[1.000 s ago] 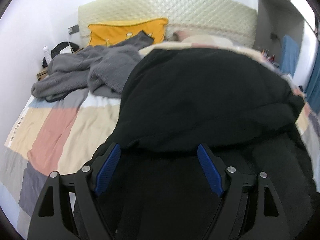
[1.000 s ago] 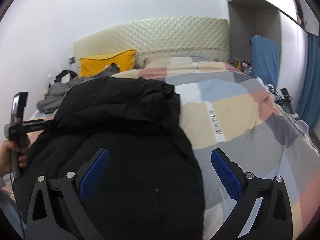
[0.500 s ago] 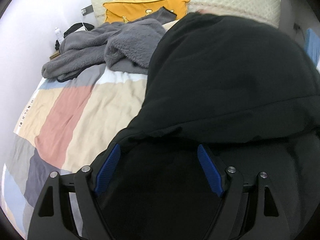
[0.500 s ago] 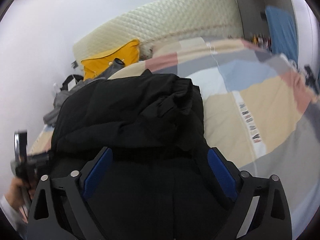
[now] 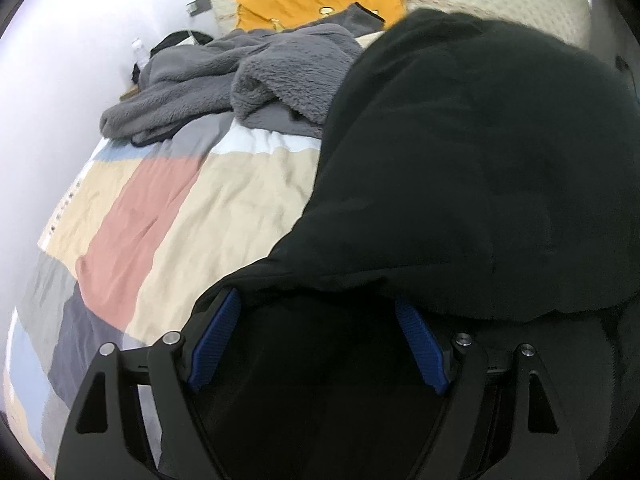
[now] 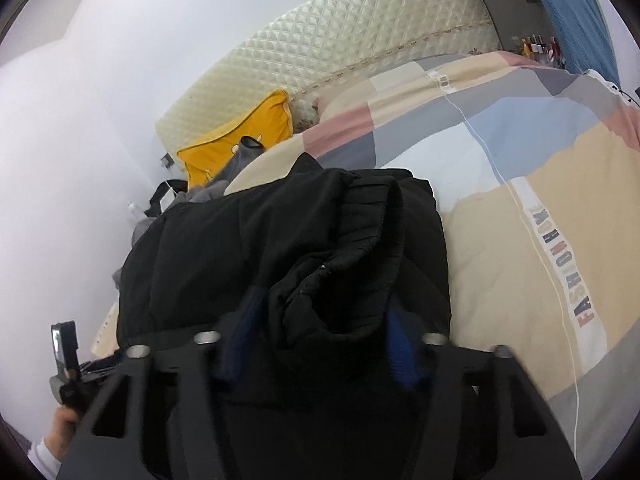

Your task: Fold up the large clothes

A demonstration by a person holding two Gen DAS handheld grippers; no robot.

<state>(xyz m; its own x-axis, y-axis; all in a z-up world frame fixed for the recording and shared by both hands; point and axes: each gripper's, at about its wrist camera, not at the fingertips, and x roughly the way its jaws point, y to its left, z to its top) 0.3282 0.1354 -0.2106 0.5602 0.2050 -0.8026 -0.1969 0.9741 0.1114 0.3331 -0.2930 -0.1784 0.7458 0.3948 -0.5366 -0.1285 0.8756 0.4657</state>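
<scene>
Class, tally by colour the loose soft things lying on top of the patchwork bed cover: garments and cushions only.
Black: 1, the black jacket
Grey: 1, the grey fleece garment
Yellow: 1, the yellow cushion
Total: 3

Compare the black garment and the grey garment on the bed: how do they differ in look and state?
The black garment is smooth and dark; the grey garment is fluffy and paler. The black garment lies near, reaching between both pairs of tongs; the grey garment lies untouched farther up, by the yellow pillow. The black one looks partly folded; the grey one is a rumpled heap. Both rest on the patchwork bedcover.
</scene>
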